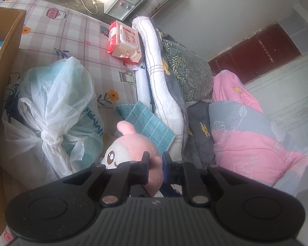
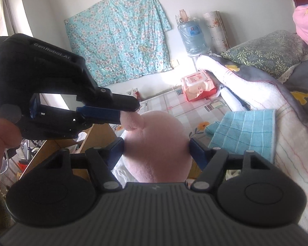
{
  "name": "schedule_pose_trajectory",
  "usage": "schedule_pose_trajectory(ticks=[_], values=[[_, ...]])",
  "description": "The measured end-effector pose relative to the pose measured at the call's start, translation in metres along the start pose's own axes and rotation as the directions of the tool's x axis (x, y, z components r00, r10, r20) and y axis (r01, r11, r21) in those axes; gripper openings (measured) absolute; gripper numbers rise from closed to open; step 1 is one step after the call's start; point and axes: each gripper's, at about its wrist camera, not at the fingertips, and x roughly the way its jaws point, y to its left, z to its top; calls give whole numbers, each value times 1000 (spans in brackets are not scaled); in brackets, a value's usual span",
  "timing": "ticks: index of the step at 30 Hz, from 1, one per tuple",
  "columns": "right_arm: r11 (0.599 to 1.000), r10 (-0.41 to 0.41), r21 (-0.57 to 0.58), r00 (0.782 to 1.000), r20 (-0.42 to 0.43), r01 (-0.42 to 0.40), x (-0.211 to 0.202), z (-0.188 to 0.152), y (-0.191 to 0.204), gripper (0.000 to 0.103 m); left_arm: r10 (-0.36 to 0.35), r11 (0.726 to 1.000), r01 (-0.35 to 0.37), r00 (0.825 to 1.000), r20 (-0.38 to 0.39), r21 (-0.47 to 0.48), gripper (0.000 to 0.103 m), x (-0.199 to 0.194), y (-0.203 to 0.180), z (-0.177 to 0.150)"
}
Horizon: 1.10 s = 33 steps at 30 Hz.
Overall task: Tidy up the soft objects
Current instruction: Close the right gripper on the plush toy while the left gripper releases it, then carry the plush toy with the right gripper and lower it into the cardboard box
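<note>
A pink plush toy [image 1: 129, 145] with a white face hangs over the patterned bed sheet [image 1: 76, 32]. My left gripper [image 1: 156, 164] is shut on a thin pink part of it, seemingly an ear. In the right wrist view the left gripper [image 2: 131, 112] comes in from the left and pinches that ear above the round pink body [image 2: 154, 135]. My right gripper [image 2: 156, 148] stands wide, one finger on each side of the body. Its pads lie at the plush's sides and the fabric does not look squeezed. A teal checked towel [image 2: 242, 131] lies on the bed to the right.
A knotted white plastic bag [image 1: 49, 119] and a cardboard box [image 1: 2, 82] stand left of the toy. A wet-wipes pack [image 1: 124, 41] lies farther back. A rolled white-and-grey blanket [image 1: 164, 86], a leafy green pillow [image 1: 186, 69] and a pink quilt [image 1: 252, 143] pile up on the right.
</note>
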Motion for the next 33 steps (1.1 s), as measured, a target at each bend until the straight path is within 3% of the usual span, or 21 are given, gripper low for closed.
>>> schedule_pose_trajectory(ticks=[3,6,8,10,12,14,17,19,21,24,28,33], values=[[998,0,69,999,-46,3,4,-10,-20,67,-33,999,32,998,-46,-30,20,11,10,-9],[985,9,174,996,-90,7,11,-17,-47,66,-52,998,52,999,-9,-28,29,10,16,-17],[972,22,236,996,-91,0,10,-17,-62,65,-41,999,40,999,29,19,32,6,14,-23],[952,49,307,995,-91,-18,13,-18,-82,65,-2,994,-5,998,68,108,49,3,8,-32],[927,85,374,992,-96,-44,14,-18,-98,65,31,978,-49,996,87,205,56,6,0,-42],[897,124,437,987,-104,-66,17,-20,-115,65,82,938,-112,991,106,327,63,12,-10,-54],[850,176,517,979,-102,-98,19,-21,-135,65,163,835,-226,972,167,501,70,25,-27,-76],[811,216,571,972,-91,-127,20,-24,-148,65,185,764,-261,965,188,589,73,34,-36,-90],[777,258,610,963,-80,-157,20,-25,-156,65,178,719,-255,967,183,647,74,42,-42,-100],[748,314,632,947,-67,-203,19,-24,-160,65,172,683,-242,970,171,689,76,52,-46,-108],[715,374,654,926,-58,-248,17,-23,-156,65,174,668,-251,968,180,700,75,56,-49,-113],[719,402,636,914,-51,-281,6,-18,-140,66,141,699,-241,969,201,673,72,36,-46,-114]])
